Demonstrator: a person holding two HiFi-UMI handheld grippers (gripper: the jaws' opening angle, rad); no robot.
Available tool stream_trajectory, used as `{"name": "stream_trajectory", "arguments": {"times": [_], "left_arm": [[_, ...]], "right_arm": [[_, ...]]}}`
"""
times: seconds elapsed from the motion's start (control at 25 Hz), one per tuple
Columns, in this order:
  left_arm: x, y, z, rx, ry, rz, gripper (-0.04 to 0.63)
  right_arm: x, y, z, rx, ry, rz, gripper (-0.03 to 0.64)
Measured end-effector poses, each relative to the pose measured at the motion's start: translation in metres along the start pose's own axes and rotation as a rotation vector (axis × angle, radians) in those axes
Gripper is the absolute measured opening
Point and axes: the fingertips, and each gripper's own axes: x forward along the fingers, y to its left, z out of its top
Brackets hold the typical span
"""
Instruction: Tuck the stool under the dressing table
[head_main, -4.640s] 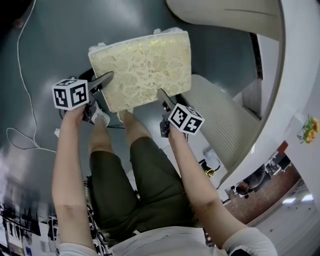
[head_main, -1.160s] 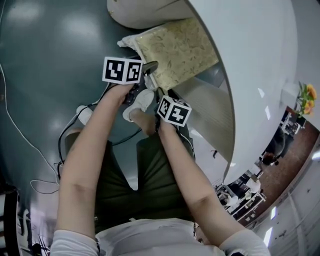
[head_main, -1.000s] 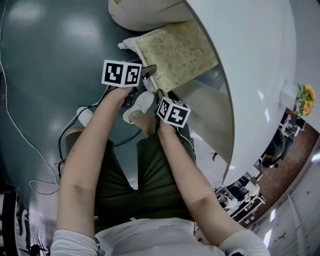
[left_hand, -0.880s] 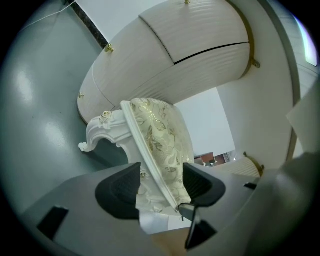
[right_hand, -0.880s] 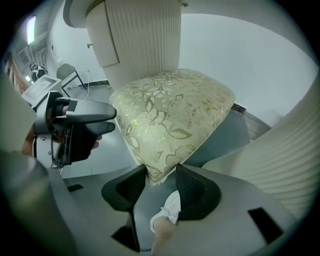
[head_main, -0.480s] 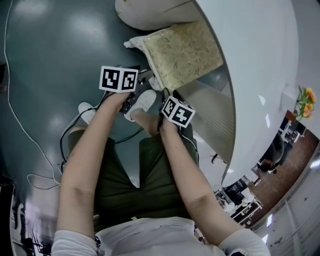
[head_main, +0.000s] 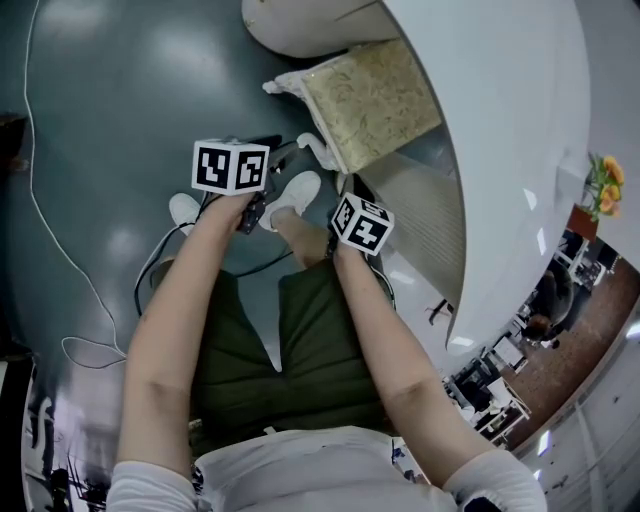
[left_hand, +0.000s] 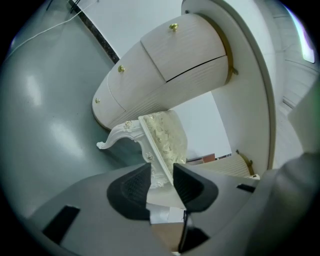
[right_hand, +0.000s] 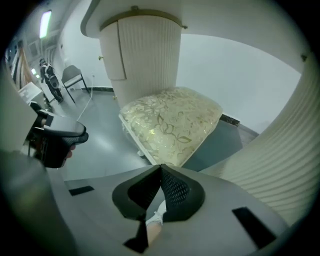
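The stool (head_main: 372, 98), with a cream floral cushion and white carved legs, stands partly under the white dressing table top (head_main: 510, 150), between its two pedestals. My left gripper (head_main: 268, 148) hangs short of the stool's near corner. Its jaws are closing, a gap still shows, and nothing is between them. In the left gripper view the stool (left_hand: 164, 136) lies beyond my left gripper (left_hand: 162, 172). My right gripper (head_main: 345, 188) is shut on nothing, just clear of the stool's near edge. The cushion (right_hand: 170, 125) fills the right gripper view ahead of my right gripper (right_hand: 161, 167).
A drawer pedestal (left_hand: 160, 70) flanks the stool on one side and a ribbed pedestal (right_hand: 280, 160) on the other. The person's white shoes (head_main: 297, 190) stand on the grey floor just behind the grippers. A thin cable (head_main: 60, 250) trails at the left. Chairs (right_hand: 72, 75) stand far off.
Both grippers have drawn back from the stool towards the person. The right jaws have shut and the left jaws have narrowed. The stool stays under the table.
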Motion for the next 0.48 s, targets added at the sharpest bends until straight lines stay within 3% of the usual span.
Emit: {"name": "stream_trajectory", "arguments": {"times": [0.16,0.48], "left_arm": [[-0.039,-0.023,-0.002,0.022,-0.045,0.007,0.004],[-0.128,-0.075,0.002,0.098,-0.112,0.028,0.002]], "right_arm": [[-0.036,0.028,0.007,-0.017,-0.030,0.093,0.009],[-0.119,0.064,0.028,0.025,-0.075,0.207,0.009]]}}
